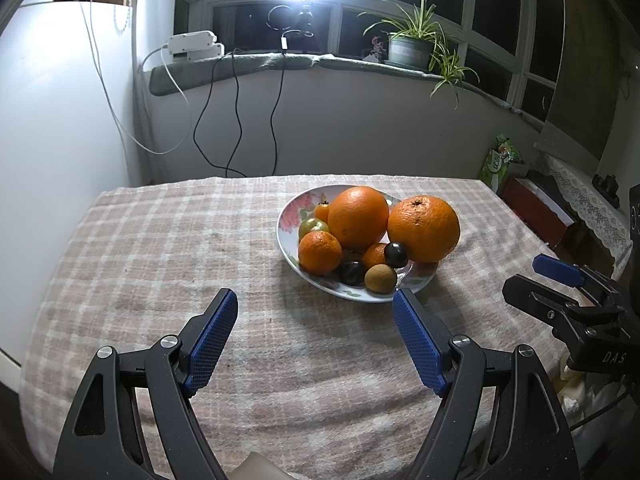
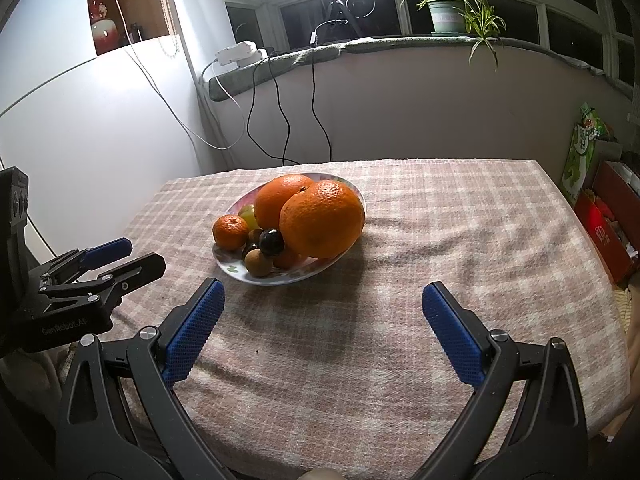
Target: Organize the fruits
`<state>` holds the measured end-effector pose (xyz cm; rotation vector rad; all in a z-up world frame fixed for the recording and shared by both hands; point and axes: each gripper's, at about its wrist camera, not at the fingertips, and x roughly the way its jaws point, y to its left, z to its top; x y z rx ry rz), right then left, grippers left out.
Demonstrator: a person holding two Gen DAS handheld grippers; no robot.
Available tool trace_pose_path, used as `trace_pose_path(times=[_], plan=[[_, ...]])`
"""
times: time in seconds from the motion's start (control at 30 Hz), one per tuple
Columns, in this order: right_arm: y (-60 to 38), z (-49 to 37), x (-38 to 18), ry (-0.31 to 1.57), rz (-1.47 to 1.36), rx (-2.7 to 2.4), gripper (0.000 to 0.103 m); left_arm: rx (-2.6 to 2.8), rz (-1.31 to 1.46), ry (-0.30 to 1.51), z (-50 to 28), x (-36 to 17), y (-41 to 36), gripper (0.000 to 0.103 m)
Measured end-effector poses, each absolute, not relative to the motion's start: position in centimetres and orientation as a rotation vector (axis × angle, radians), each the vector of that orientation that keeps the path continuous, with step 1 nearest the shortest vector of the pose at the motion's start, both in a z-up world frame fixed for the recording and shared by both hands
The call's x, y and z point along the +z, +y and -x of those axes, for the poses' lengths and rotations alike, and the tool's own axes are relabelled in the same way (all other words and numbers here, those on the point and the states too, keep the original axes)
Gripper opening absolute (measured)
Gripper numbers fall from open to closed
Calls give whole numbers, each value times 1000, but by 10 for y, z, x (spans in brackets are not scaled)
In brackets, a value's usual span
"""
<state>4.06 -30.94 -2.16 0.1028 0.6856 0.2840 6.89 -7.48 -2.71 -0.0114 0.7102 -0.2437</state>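
Left wrist view: fruits [image 1: 358, 218] piled on a floral plate [image 1: 289, 216] mid-tabletop [image 1: 160, 260]; left gripper [image 1: 314, 312] short of it, fingers apart, empty.

Right wrist view: right gripper [image 2: 322, 304] likewise wide, empty. Probably finished, or not yet started.

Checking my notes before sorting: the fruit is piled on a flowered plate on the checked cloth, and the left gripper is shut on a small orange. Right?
Not quite. The left gripper is open and holds nothing, as the left wrist view shows. The fruit is piled on the flowered plate on the checked cloth.
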Motion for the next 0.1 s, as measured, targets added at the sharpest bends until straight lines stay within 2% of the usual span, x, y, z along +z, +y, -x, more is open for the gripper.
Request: trace_pose_path(times=[0.1], plan=[[-309,-42,-24,690,-107,281,101,-243,11,714,-70,-28,-75,80]])
